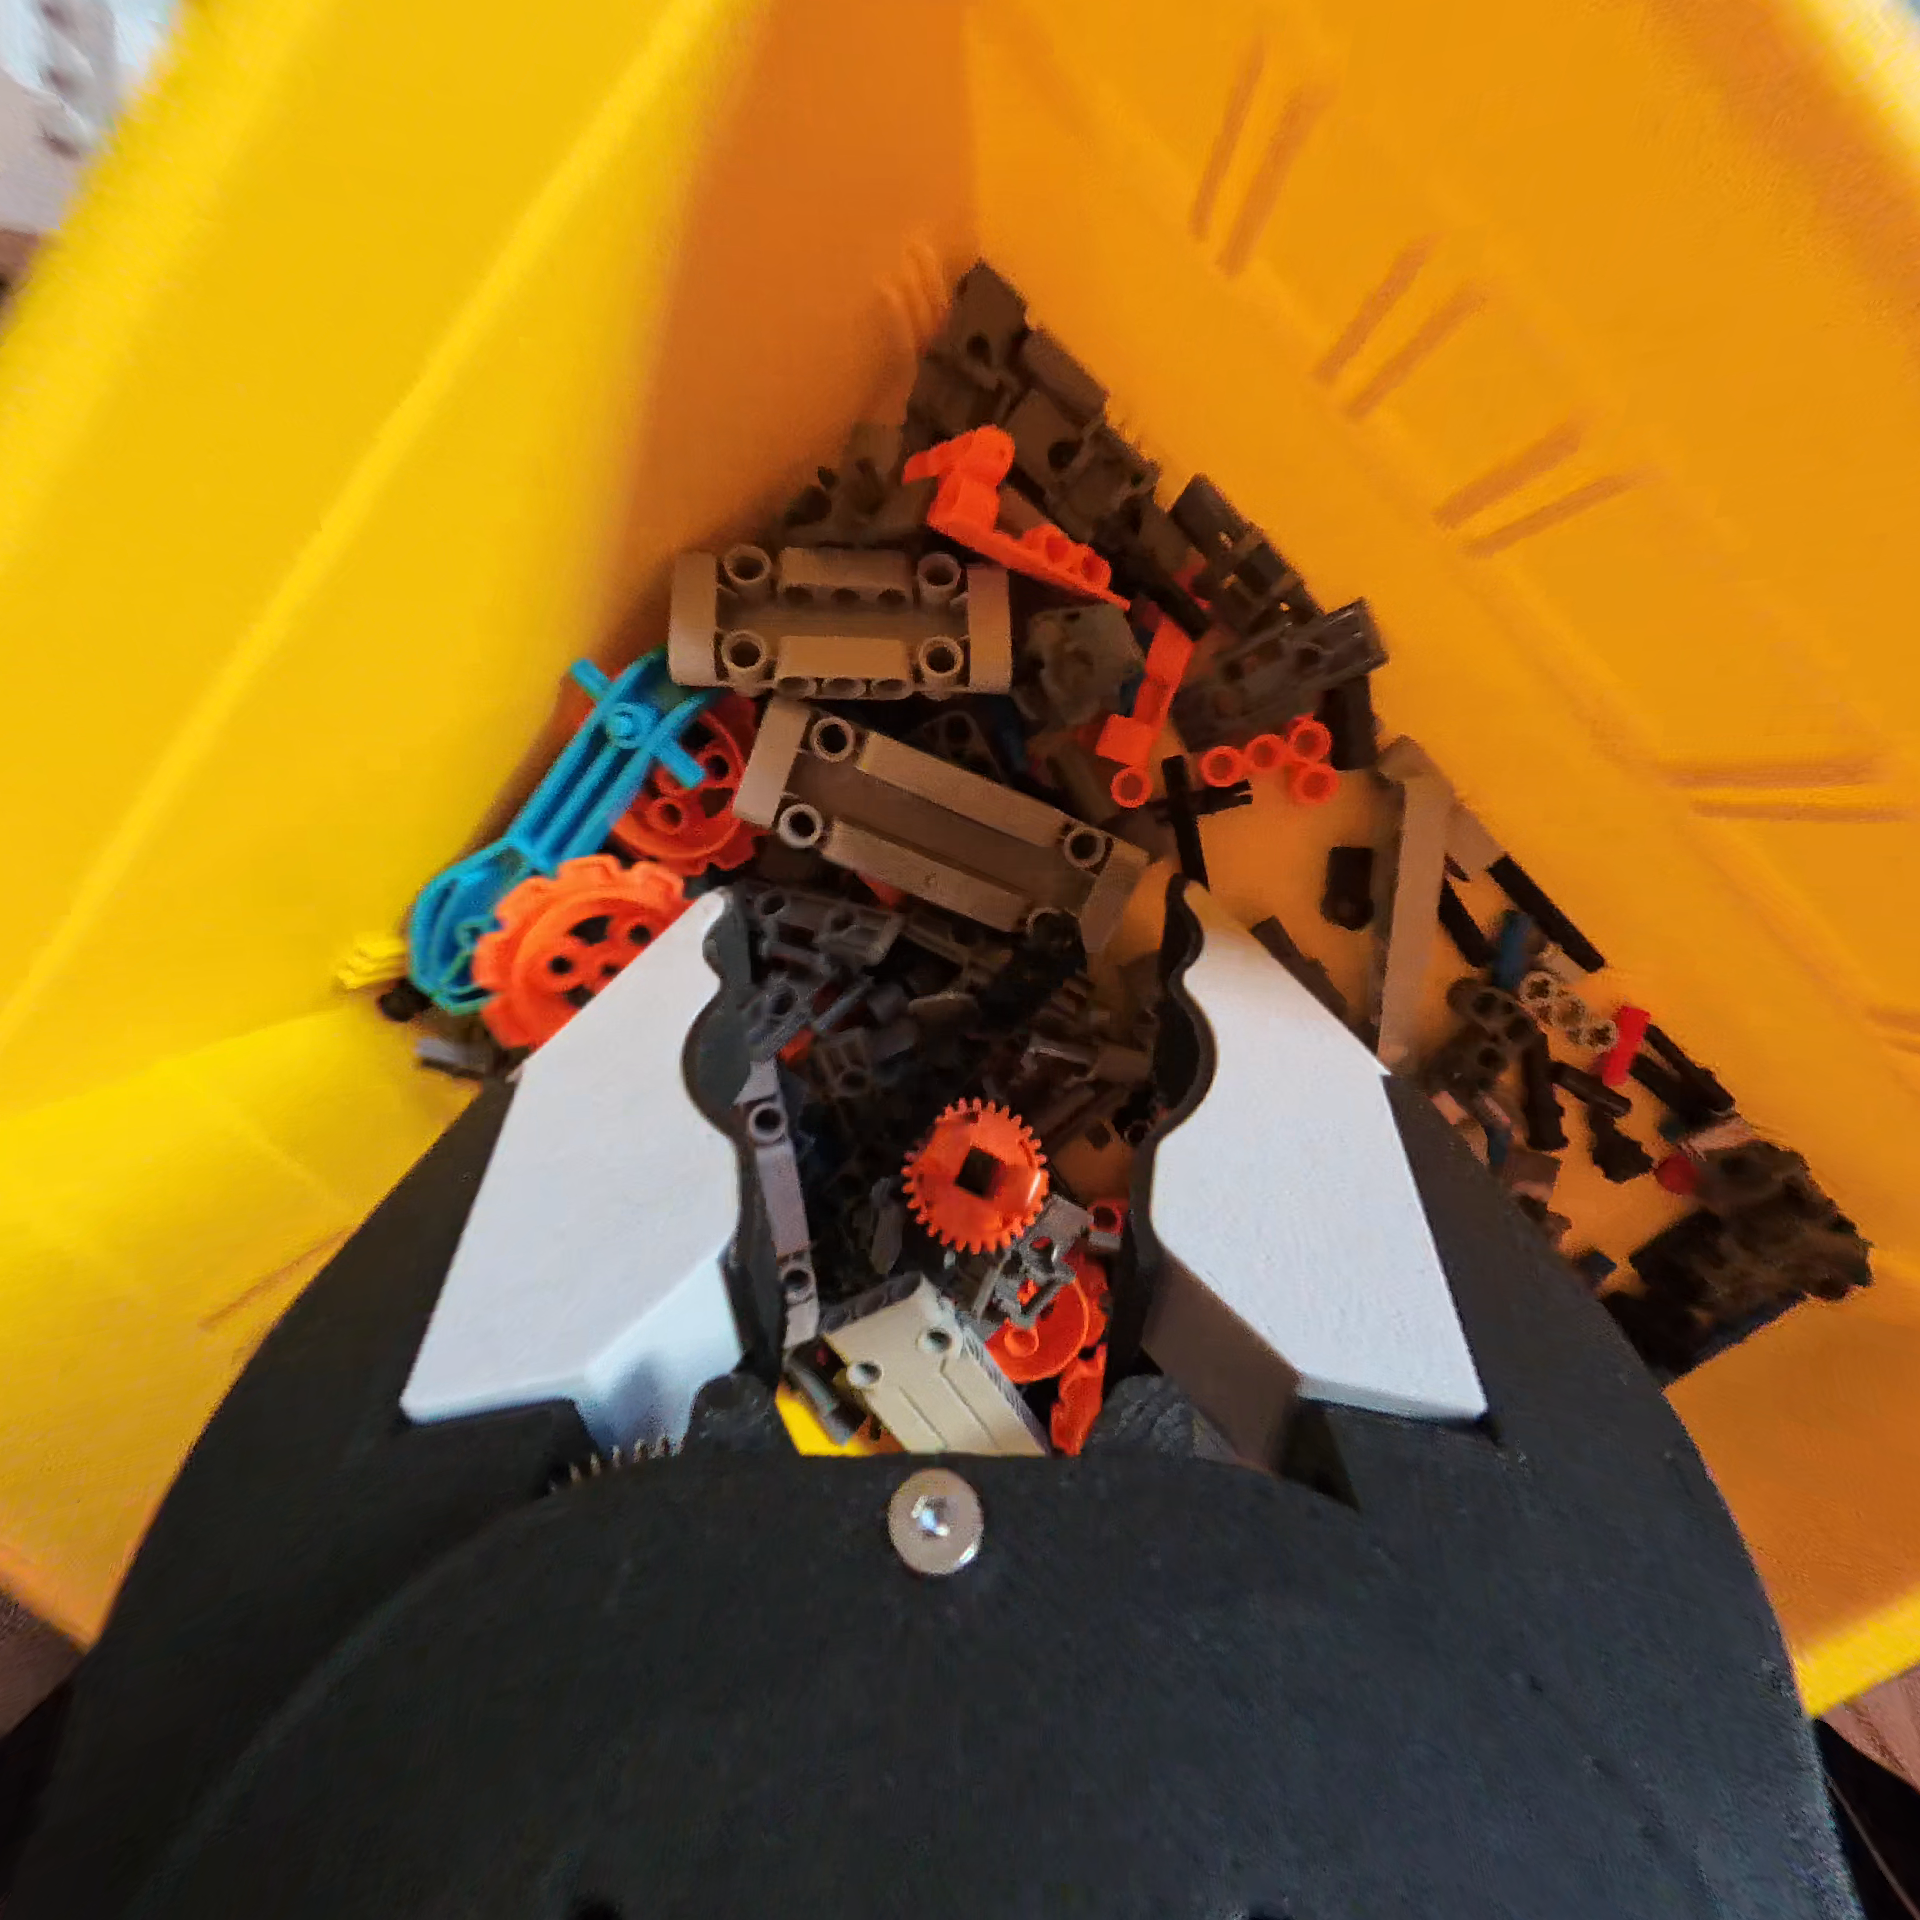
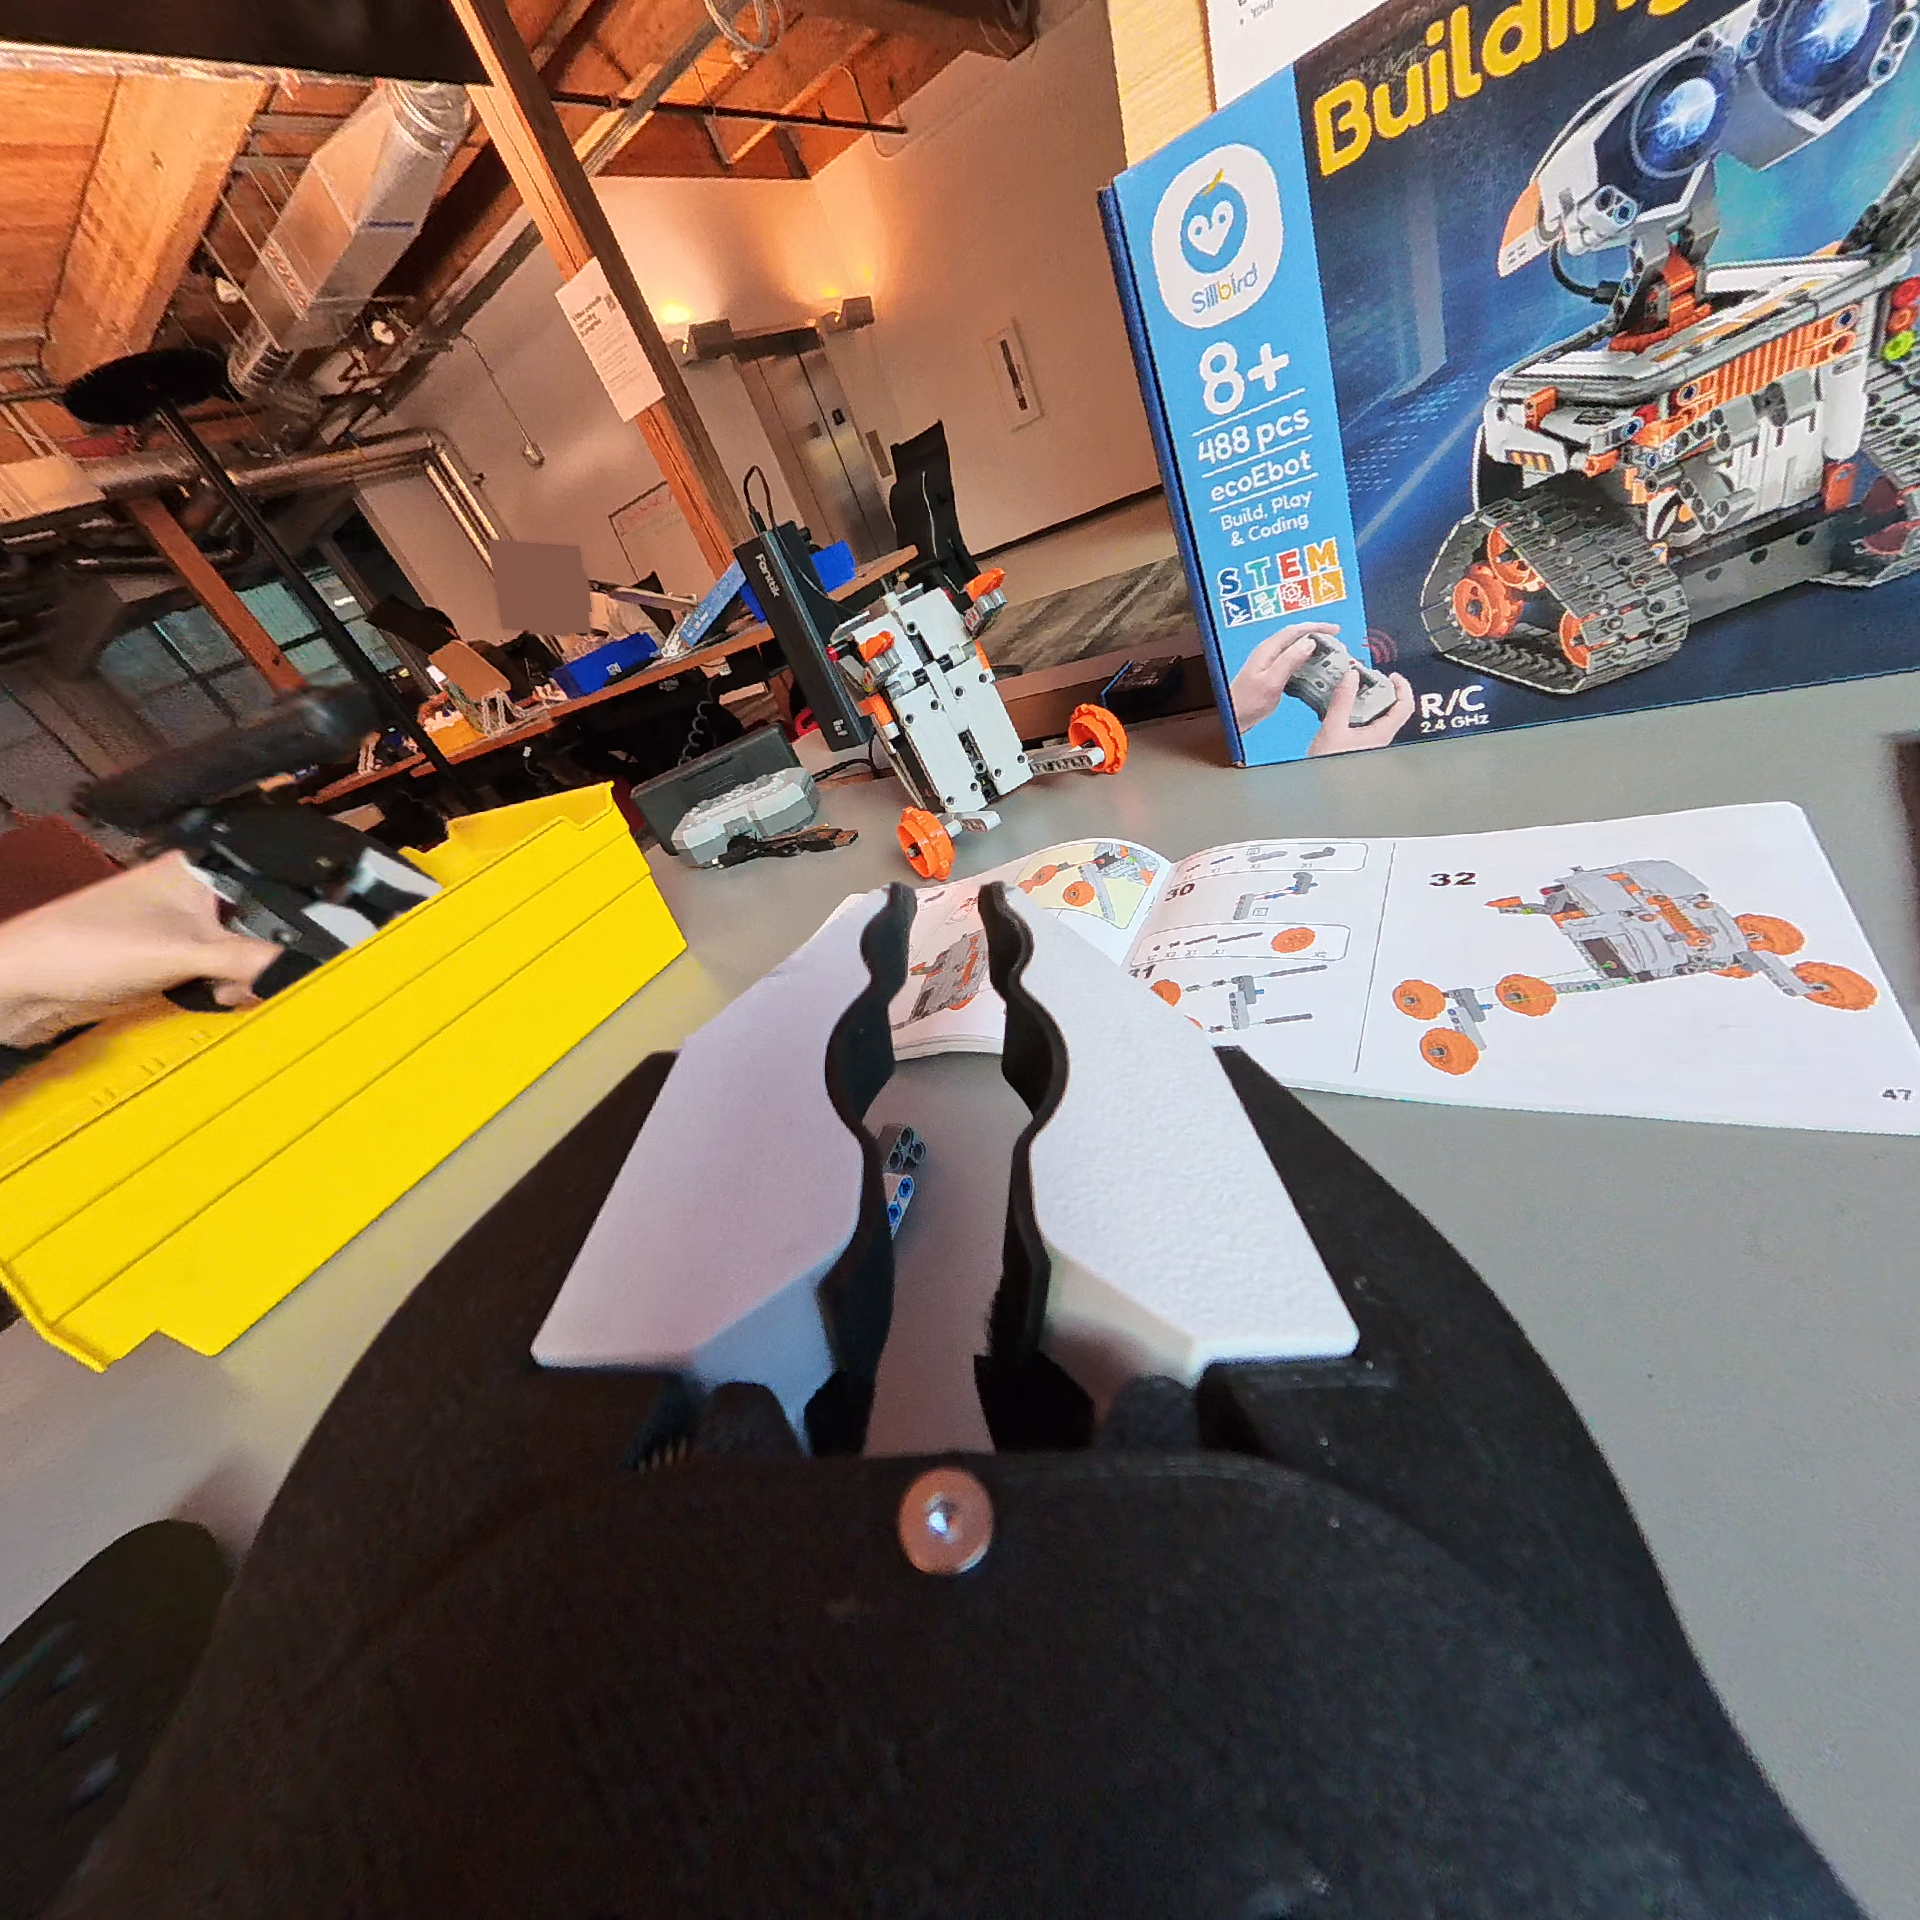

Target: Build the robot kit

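My left gripper (image 1: pixel 951 914) is open and empty inside a yellow bin (image 1: pixel 416 468), just above a heap of small grey, black and orange building parts. An orange gear (image 1: pixel 974 1174) and a light grey beam (image 1: pixel 925 1371) lie between its fingers; two grey beam frames (image 1: pixel 842 623) lie just ahead. My right gripper (image 2: pixel 945 904) hovers low over the grey table (image 2: pixel 1558 1351), its jaws only a narrow gap apart, holding nothing. A small grey piece with blue pins (image 2: pixel 902 1158) lies on the table under the gap. The left gripper (image 2: pixel 312 914), held by a hand (image 2: pixel 104 956), shows reaching into the bin (image 2: pixel 364 1039).
An open instruction booklet (image 2: pixel 1558 987) lies just ahead of the right gripper. A partly built white and orange model (image 2: pixel 940 707) and a grey unit (image 2: pixel 727 810) stand behind it. A big blue toy box (image 2: pixel 1558 364) stands at the back right. Blue and orange wheel parts (image 1: pixel 561 831) lie at the bin's left wall. There is about 40 cm between the tips of the two grippers.
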